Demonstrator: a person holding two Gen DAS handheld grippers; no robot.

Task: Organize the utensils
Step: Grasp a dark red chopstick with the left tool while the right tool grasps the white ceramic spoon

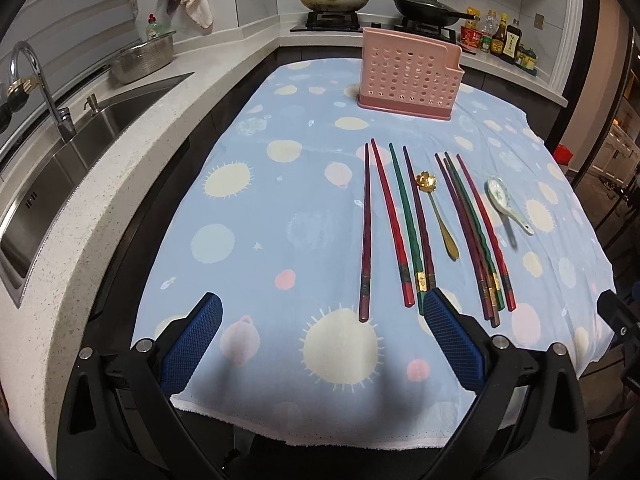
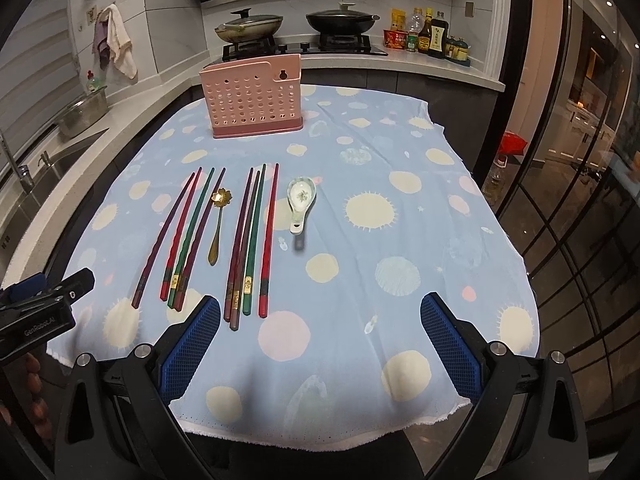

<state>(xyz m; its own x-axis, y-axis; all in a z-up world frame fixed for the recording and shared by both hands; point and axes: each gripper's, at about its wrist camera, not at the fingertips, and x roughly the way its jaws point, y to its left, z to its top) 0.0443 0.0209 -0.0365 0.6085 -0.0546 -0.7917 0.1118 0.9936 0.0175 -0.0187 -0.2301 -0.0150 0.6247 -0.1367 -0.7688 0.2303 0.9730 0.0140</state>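
I held the left claw [image 1: 322, 310] low and level, its blue ribbed fingers [image 1: 452, 340] spread wide with nothing between them. The right claw [image 2: 320, 312] sat beside it at the same height, equally agape and empty, its fingers [image 2: 192, 344] pointing straight ahead.

Home kitchen: sink [image 1: 100, 120], stove pans [image 2: 248, 26], probably sauce bottles [image 2: 432, 34].

A light blue cloth [image 2: 340, 280] dotted with cream, pink and pale blue circles. Pink perforated plastic holder [image 2: 252, 98]. Red, green and purple chopsticks [image 2: 248, 240], gold-banded. Gold flower-bowled spoon [image 2: 218, 220]; white floral ceramic spoon [image 2: 301, 202].
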